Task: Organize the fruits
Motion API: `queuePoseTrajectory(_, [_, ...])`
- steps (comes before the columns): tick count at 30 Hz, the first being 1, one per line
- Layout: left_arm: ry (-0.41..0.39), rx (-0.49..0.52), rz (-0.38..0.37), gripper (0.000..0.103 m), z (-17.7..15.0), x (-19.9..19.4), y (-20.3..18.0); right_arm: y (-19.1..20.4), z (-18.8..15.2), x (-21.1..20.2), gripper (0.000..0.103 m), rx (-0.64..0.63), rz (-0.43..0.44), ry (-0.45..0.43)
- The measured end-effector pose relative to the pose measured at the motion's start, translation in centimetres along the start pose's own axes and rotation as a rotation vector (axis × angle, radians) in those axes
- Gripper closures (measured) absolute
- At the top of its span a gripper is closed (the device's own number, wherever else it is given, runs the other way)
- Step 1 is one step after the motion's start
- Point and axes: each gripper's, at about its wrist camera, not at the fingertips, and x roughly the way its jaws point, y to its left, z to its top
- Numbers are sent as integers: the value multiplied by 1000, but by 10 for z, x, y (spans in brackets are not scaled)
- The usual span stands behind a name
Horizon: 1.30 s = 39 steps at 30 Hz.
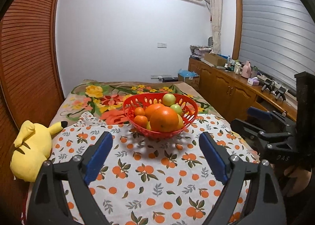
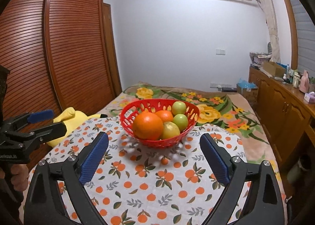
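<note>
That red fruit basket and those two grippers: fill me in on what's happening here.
A person holds a gripper in each hand over a bed covered with an orange-print cloth. The left gripper and right gripper are both open and empty, short of the red basket. The fruit is already in the basket: a large orange, small tangerines, green apples and a yellowish fruit. A yellow plush toy lies to the left.
</note>
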Motion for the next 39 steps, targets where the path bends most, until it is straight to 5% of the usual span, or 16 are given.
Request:
queuePoseTrajectory(20, [-43,-16,70,13,-26,-55,-12,13,-22,-42,0,63,-75,-53])
queuePoseTrajectory(39, [2,-37,123,13,-52,-50,5,27,-37,-57,0,24,-119,-68])
